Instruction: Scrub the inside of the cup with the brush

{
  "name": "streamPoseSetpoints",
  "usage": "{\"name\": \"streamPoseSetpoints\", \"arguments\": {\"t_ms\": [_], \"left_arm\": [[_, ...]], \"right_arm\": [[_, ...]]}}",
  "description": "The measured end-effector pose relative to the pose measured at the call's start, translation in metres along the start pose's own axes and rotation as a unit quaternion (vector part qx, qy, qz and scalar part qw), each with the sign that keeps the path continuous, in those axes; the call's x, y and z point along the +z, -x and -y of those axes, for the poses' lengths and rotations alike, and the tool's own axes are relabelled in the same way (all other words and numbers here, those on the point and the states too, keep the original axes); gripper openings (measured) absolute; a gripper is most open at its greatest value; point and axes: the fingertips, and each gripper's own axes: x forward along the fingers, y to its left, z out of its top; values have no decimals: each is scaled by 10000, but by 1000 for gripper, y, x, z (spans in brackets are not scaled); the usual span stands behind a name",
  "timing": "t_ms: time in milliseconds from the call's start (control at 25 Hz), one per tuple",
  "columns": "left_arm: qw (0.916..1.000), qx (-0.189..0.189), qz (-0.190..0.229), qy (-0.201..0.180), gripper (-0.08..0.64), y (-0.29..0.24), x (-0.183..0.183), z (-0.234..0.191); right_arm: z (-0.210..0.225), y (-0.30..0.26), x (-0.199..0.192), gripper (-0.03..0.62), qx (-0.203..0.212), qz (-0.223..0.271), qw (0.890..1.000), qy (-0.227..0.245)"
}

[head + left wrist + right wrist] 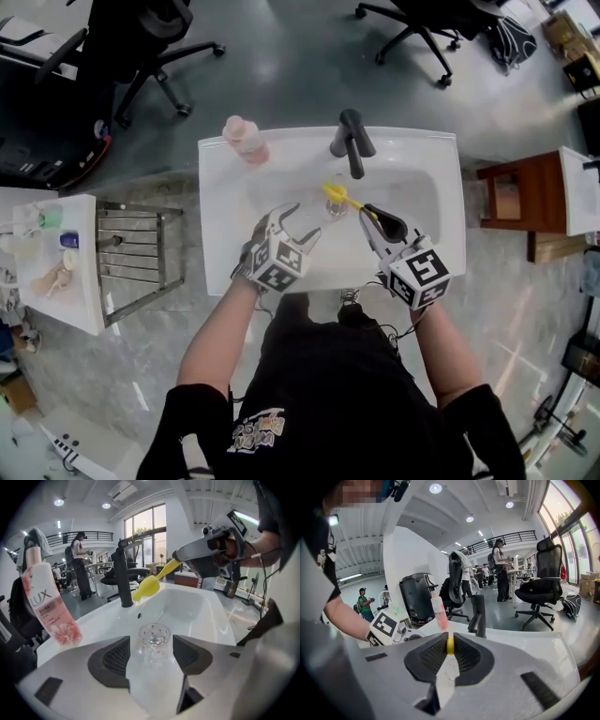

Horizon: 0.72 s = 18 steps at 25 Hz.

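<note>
The left gripper (pixel 152 654) gapes wide, clear cup (pixel 154 638) upright between its tips, before the faucet (pixel 123 576); the right gripper (pixel 450 647)'s own view alone shows it clamping the yellow brush (pixel 146 587); pink bottle (pixel 47 609) stands left of the faucet

Grey polished floor (pixel 281 80), black office chairs (pixel 150 33), tall windows (pixel 151 527), perhaps a wooden cabinet (pixel 511 192).

Both forearms (pixel 220 328) reach forward; left gripper (pixel 151 641) holds its jaws apart, right gripper (pixel 450 641) pinches the brush (pixel 146 587).
</note>
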Motion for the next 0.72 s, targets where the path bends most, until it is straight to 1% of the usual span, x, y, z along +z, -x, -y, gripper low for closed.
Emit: {"name": "streamPoseSetpoints", "arguments": {"t_ms": [120, 280, 480, 640, 720], "left_arm": [[9996, -222, -170, -16, 276, -19, -11, -1], [9986, -423, -319, -73, 275, -38, -20, -2], [9959, -594, -629, -275, 266, -56, -36, -4], [9928, -661, -859, -504, 219, -66, -49, -3], [9919, -696, -911, -545, 201, -70, -53, -3]], "right_arm": [[3, -5, -12, 40, -84, -166, 9998, -51], [10, -12, -25, 39, -174, -332, 9992, -130], [15, -20, -38, 40, -217, -503, 9983, -175], [16, -24, -49, 40, -218, -683, 9972, -201], [17, -25, -55, 40, -227, -774, 9965, -221]]}}
